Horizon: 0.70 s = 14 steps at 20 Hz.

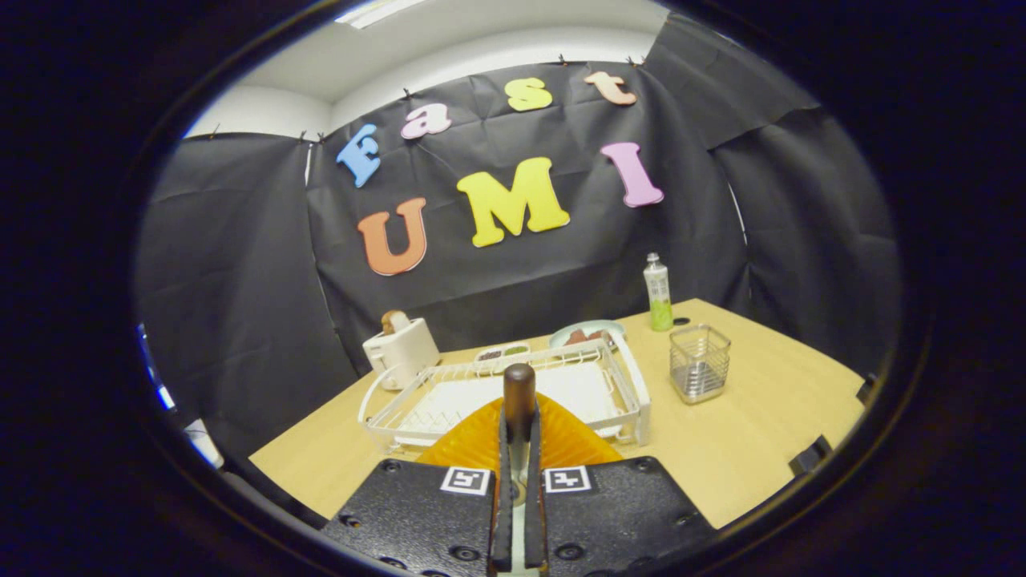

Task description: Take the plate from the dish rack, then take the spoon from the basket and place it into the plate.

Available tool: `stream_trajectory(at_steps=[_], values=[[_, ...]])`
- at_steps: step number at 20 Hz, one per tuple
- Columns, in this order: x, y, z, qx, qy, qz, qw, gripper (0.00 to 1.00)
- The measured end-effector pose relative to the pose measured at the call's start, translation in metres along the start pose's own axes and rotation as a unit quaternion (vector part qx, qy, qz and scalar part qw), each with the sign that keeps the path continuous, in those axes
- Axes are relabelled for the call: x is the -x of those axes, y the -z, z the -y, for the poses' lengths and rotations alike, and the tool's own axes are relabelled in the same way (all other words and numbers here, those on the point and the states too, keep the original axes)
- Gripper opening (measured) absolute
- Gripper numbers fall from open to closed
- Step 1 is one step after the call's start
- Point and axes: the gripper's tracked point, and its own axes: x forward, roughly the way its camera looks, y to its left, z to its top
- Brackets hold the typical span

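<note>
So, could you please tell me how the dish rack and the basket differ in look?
The dish rack is white, low and wide; the basket is bare metal, tall and narrow. The dish rack lies just beyond the tool, which is shut on the spoon; the basket stands apart to the rack's right. Both stand on the table and look empty.

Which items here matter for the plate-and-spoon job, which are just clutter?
Job:
- orange plate, under the claw
- spoon, brown handle, pinched in the shut claw above the plate
- white dish rack
- wire basket

Clutter:
- toaster
- green bottle
- plate of food behind the rack
</note>
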Motion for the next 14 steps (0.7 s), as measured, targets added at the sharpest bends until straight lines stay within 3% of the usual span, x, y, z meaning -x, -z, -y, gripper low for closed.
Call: stream_trajectory(at_steps=[7, 14], values=[[-0.004, 0.028, -0.020, -0.025, -0.030, -0.036, 0.999, 0.16], [0.016, -0.018, -0.007, 0.043, -0.007, 0.048, 0.998, 0.64]])
